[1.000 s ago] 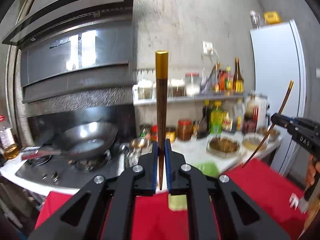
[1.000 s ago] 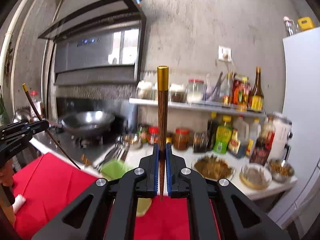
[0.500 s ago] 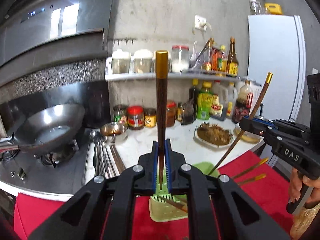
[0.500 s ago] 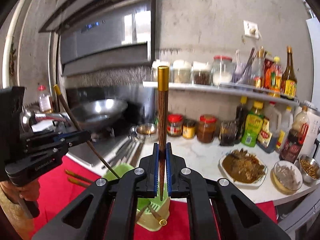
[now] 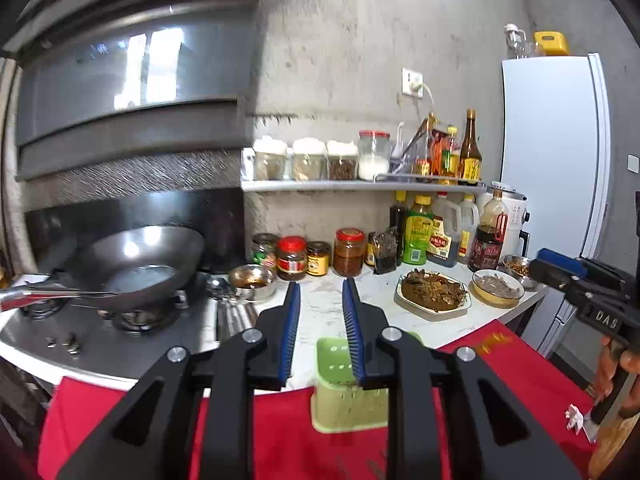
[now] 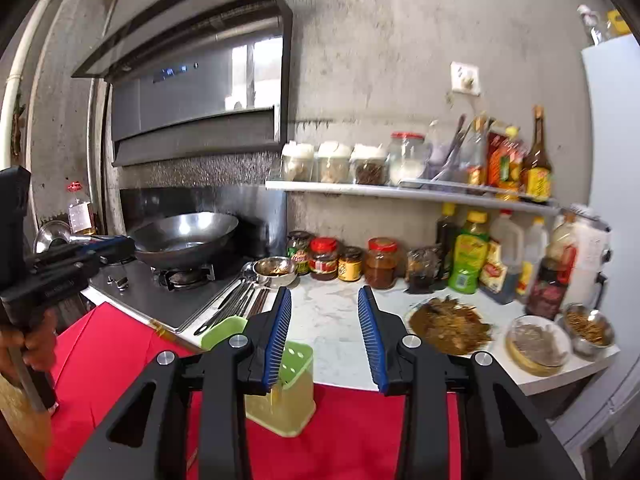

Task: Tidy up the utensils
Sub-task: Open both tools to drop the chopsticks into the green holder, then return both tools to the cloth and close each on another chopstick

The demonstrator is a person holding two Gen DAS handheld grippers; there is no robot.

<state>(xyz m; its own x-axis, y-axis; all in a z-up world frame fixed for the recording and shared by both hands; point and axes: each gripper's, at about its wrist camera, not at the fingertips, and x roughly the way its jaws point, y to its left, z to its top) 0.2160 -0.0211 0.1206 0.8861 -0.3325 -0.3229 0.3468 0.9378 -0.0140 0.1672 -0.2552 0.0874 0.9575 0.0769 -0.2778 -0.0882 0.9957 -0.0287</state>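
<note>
Left gripper [image 5: 320, 312], right gripper [image 6: 324, 320]: both released, empty. Green utensil holder [image 6: 286, 392] near, on red cloth [image 6: 112, 344]. Next pick: loose utensils [image 6: 240, 300] beside stove; grasp mid-shaft, lower upright.

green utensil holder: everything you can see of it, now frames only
The green utensil holder is a pale lime box, plastic by its look, with small drain holes in its inner wall. It stands upright on the red cloth at the counter's edge, open top up. Both open grippers frame it; contact and contents unclear.
</note>
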